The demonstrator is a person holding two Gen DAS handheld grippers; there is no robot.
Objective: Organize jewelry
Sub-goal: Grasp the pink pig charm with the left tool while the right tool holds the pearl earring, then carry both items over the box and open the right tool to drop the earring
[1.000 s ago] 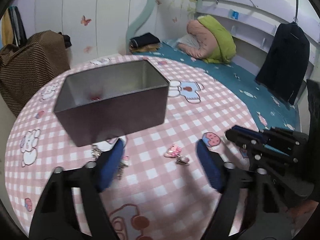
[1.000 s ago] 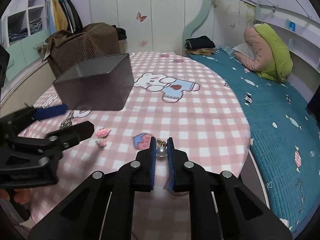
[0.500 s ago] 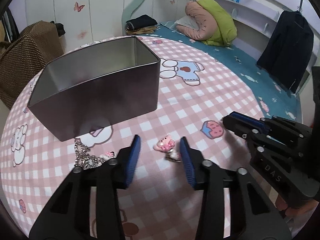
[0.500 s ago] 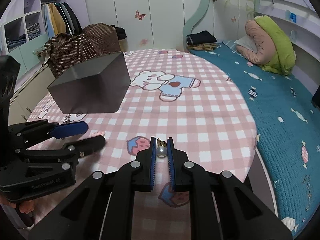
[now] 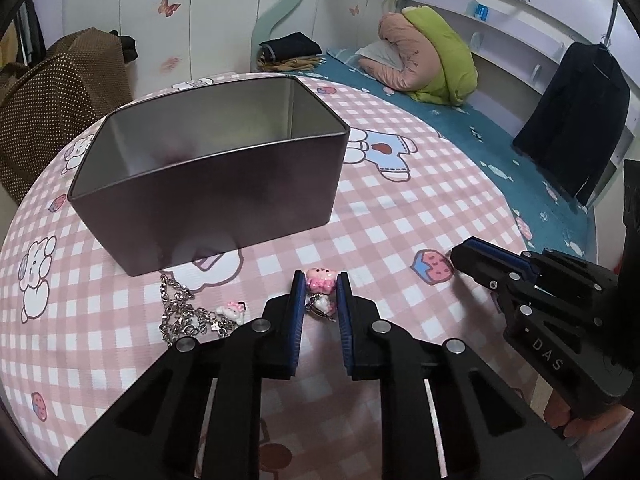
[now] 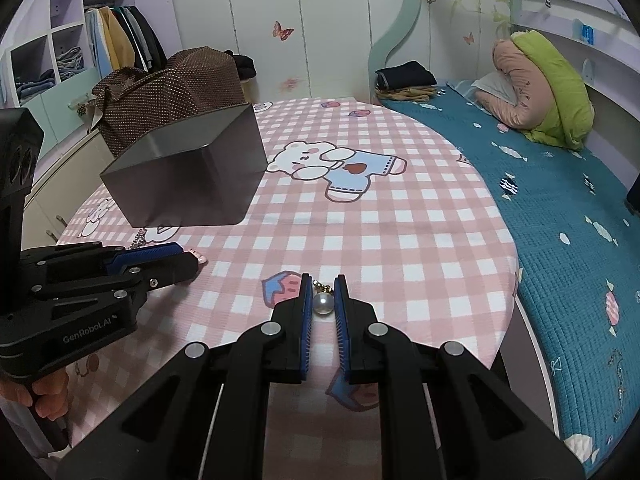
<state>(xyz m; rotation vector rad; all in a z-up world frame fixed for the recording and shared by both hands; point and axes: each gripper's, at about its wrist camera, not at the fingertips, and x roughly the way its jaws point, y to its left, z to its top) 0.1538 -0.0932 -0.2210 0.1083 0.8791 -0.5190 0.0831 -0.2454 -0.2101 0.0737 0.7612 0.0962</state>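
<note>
My left gripper is shut on a pink cartoon charm lying on the pink checked tablecloth; a smaller white-and-pink charm sits between the fingers behind it. A silver chain with a white charm lies to its left. The open grey metal tin stands behind them; it also shows in the right wrist view. My right gripper is shut on a pearl earring with a gold hook, above the table's near right part. It shows in the left wrist view.
The round table's edge drops to a bed with a teal cover on the right. A brown dotted bag stands behind the tin. The left gripper reaches in from the left in the right wrist view.
My left gripper has lowered and moved forward over the pink charm, and its fingers have closed from wide open onto it. My right gripper keeps holding the pearl earring, almost still.
</note>
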